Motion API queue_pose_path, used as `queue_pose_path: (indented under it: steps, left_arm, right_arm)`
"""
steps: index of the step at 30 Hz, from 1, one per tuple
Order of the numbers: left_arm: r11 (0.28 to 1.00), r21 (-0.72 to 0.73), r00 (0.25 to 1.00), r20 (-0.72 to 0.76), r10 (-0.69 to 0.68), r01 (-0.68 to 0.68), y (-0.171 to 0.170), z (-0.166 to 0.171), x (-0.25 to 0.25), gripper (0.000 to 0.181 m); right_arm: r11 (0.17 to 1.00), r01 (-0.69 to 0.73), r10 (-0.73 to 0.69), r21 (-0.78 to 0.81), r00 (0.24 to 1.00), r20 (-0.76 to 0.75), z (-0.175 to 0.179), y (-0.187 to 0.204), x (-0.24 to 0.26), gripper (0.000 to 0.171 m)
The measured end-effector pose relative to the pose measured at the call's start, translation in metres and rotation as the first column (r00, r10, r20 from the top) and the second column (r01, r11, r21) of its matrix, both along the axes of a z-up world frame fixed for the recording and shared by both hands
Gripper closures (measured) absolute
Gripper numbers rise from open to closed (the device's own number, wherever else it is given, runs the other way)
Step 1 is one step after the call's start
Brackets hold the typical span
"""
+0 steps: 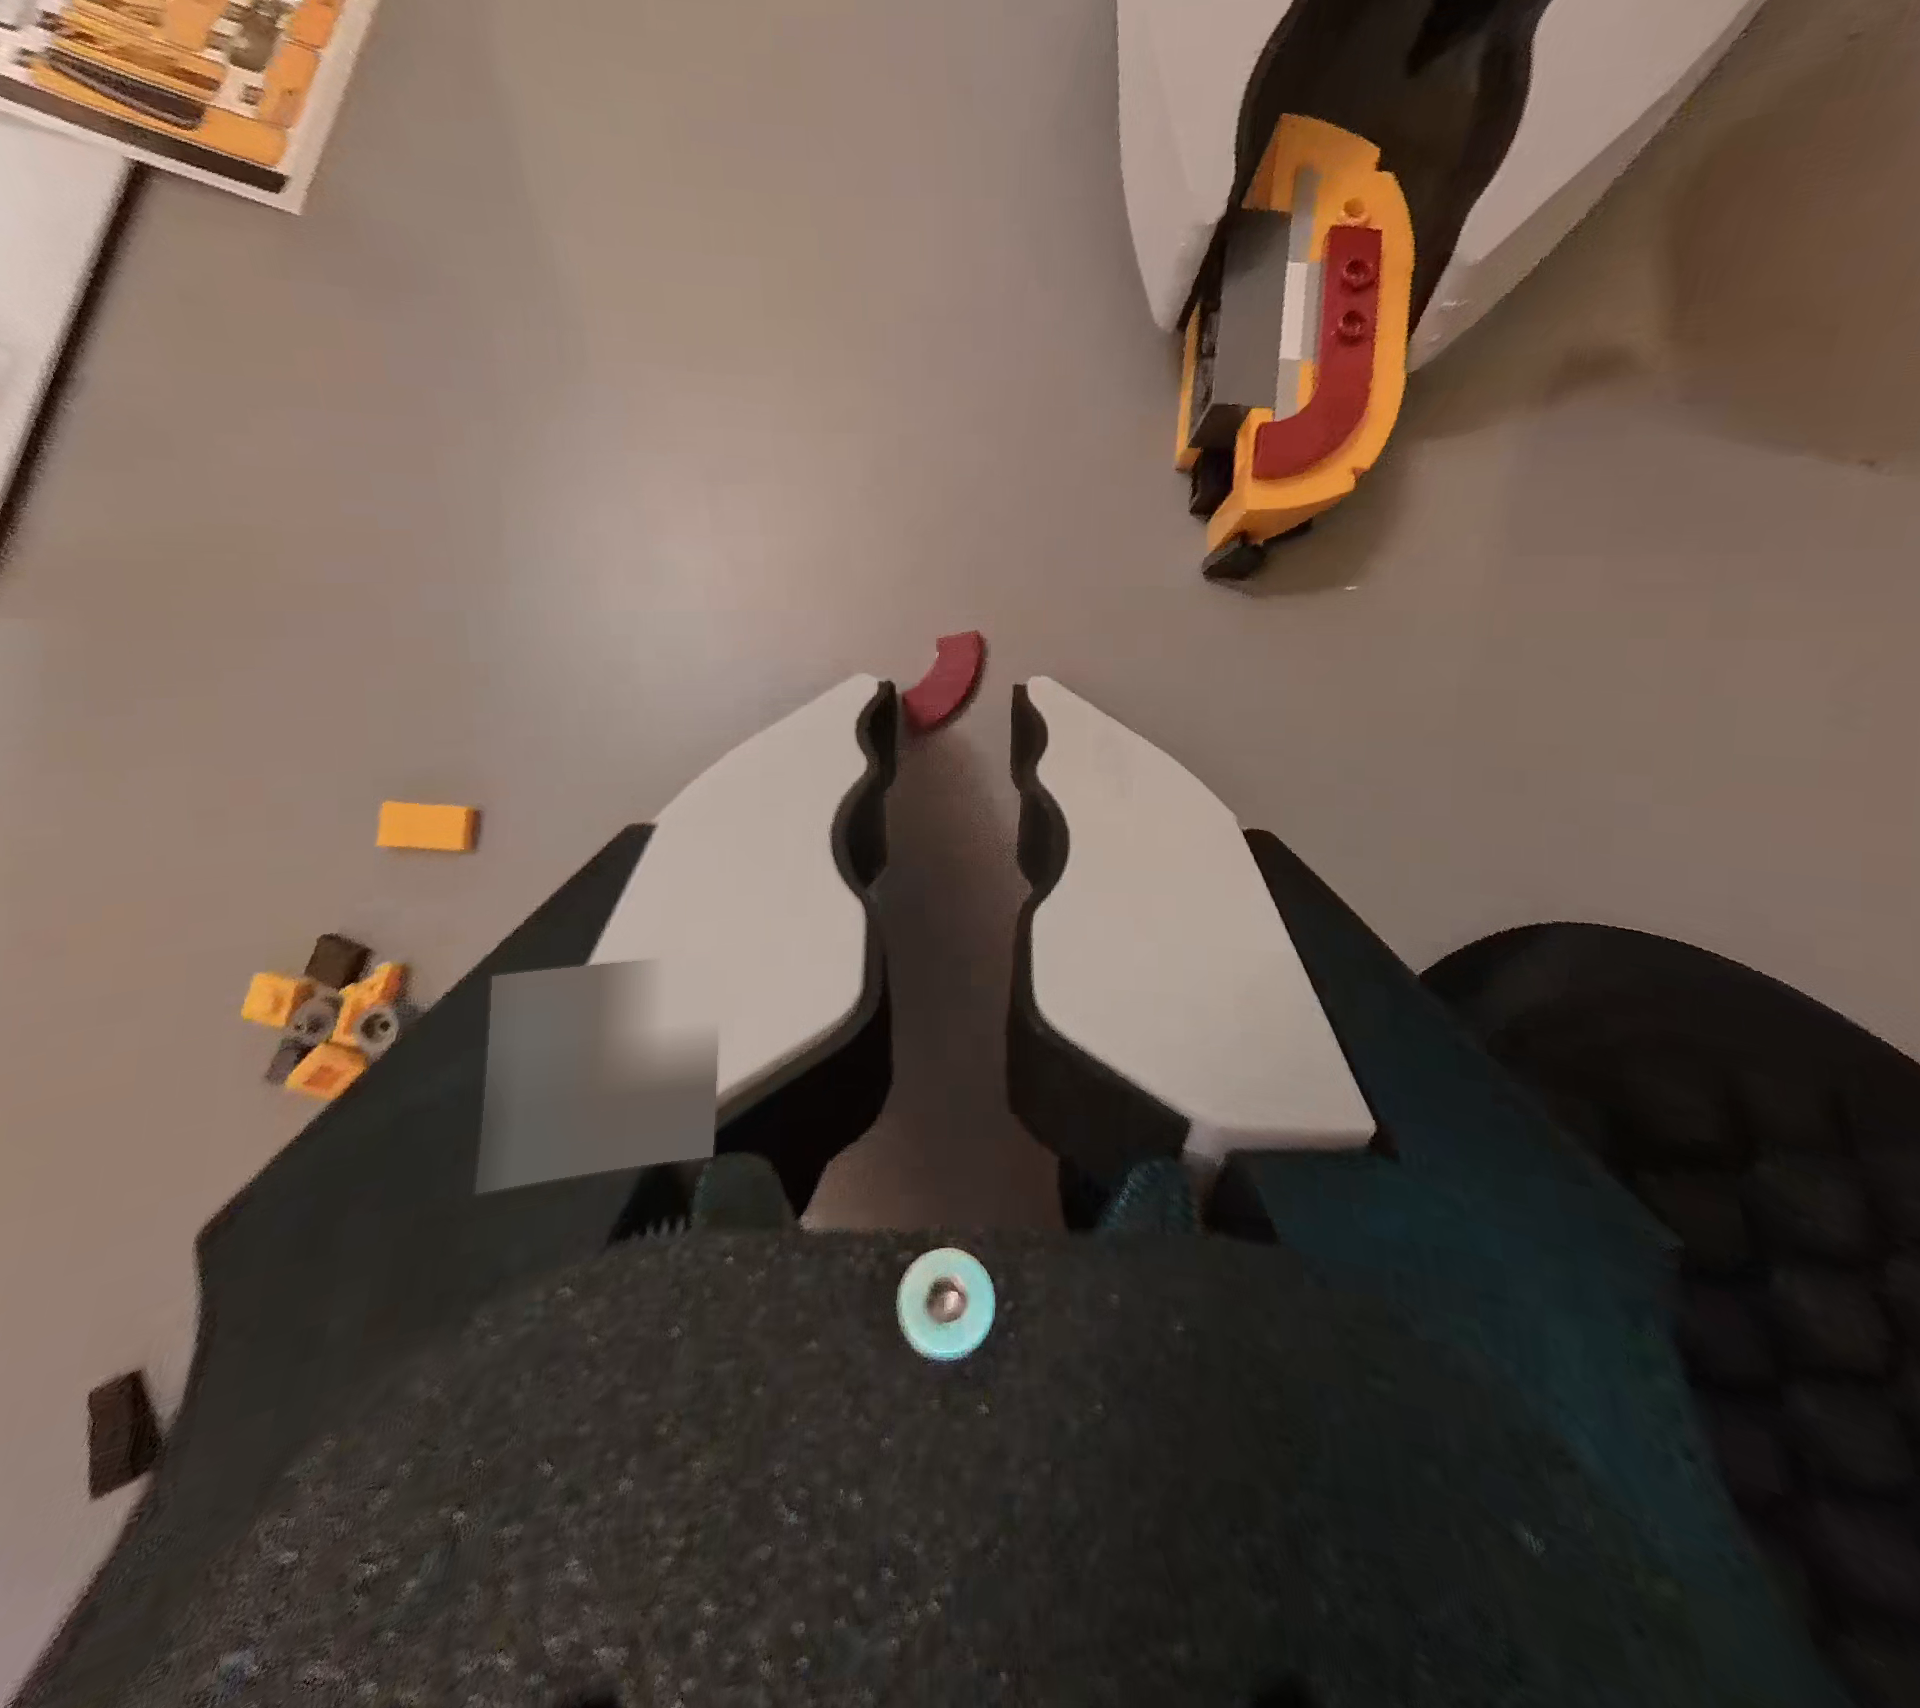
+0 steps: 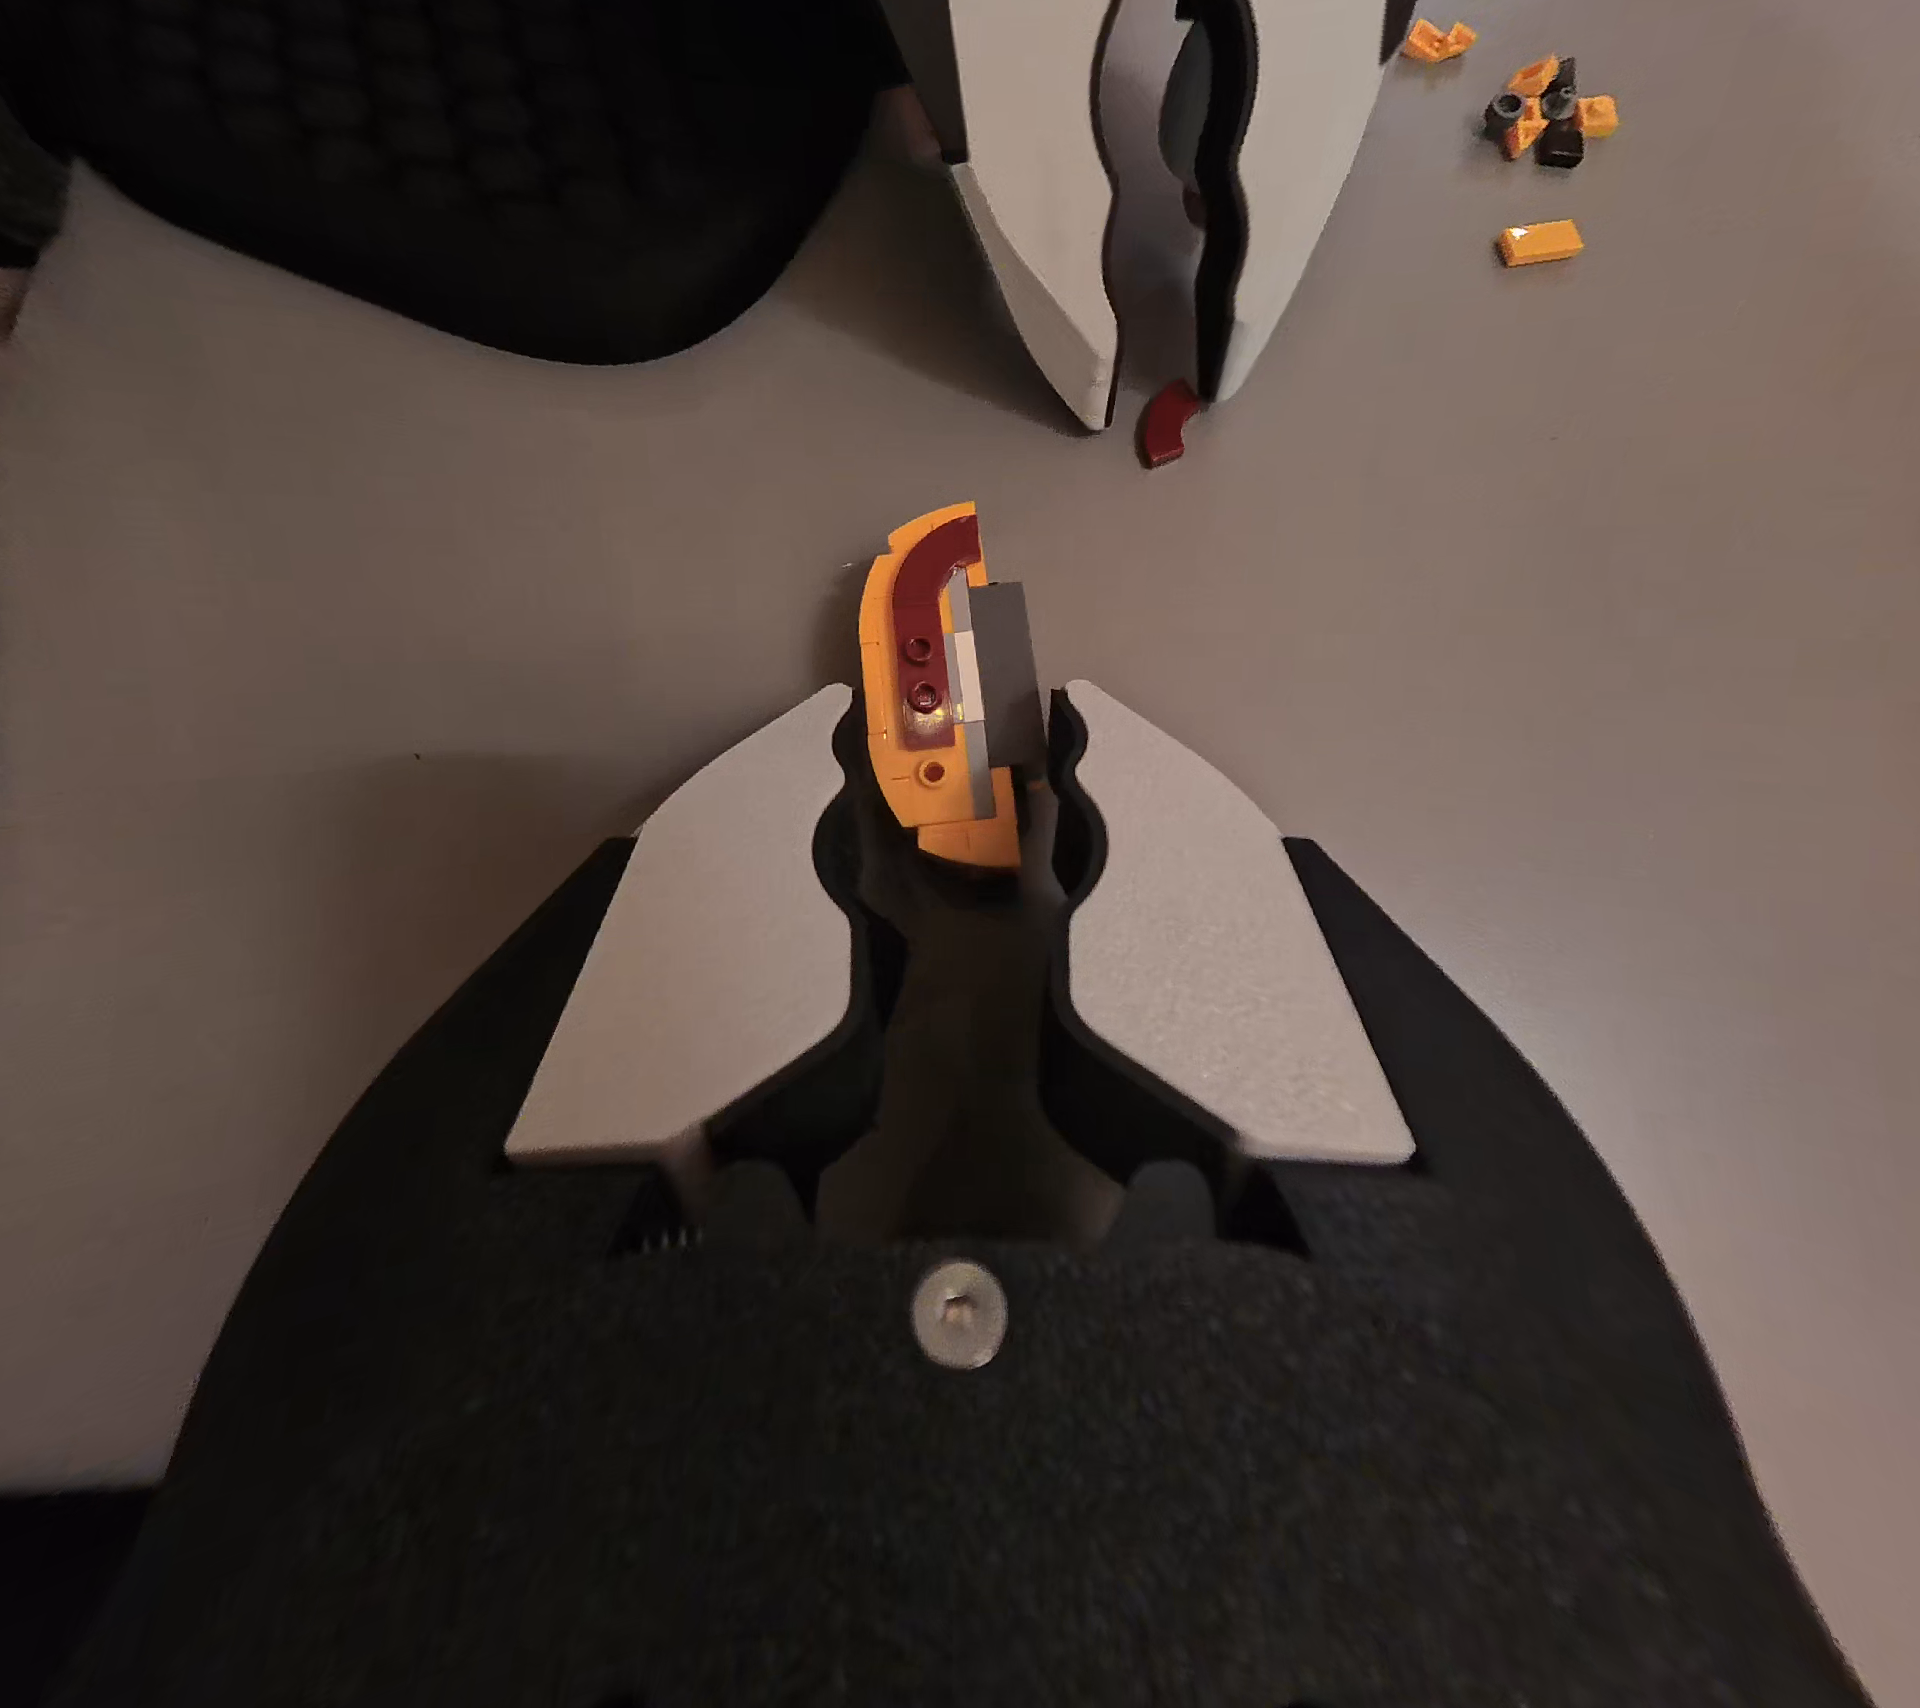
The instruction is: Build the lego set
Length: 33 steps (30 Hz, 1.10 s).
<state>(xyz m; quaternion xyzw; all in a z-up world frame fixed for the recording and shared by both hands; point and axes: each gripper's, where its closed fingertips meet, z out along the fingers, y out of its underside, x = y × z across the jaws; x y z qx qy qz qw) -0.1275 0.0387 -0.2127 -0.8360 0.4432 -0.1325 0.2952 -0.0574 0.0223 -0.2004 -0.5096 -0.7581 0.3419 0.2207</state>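
Note:
A small dark red curved piece (image 1: 943, 682) lies on the grey table just ahead of my left gripper (image 1: 954, 700), whose jaws stand open around its near end; it also shows in the right wrist view (image 2: 1168, 422) at the tips of the left gripper (image 2: 1155, 401). My right gripper (image 2: 951, 718) is shut on the orange lego build (image 2: 940, 692), which carries a dark red curved strip and a grey slab. The build (image 1: 1299, 349) shows in the left wrist view, resting its end on the table.
An orange flat tile (image 1: 427, 825) and a cluster of small orange, grey and black pieces (image 1: 322, 1014) lie at the left. An instruction sheet (image 1: 177, 6) lies far left. A black chair seat (image 2: 436, 69) stands beside the table. A dark piece (image 1: 120, 1435) lies near the left edge. Tip to tip, the grippers are about 8 cm apart. My left gripper is the nearer one to the orange flat tile (image 1: 427, 825): about 8 cm, against 15 cm. My right wrist view (image 2: 1544, 240) looks at it from another angle.

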Motion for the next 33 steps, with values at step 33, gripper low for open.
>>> queue_pose_path:
  steps: [33]
  left_arm:
    - [0.993,0.045,0.981,0.158,-0.114,0.108,-0.016,0.041,0.073,0.149]
  right_arm:
    - [0.988,-0.153,0.156,0.035,0.979,-0.130,0.035,0.011,0.021,0.162]
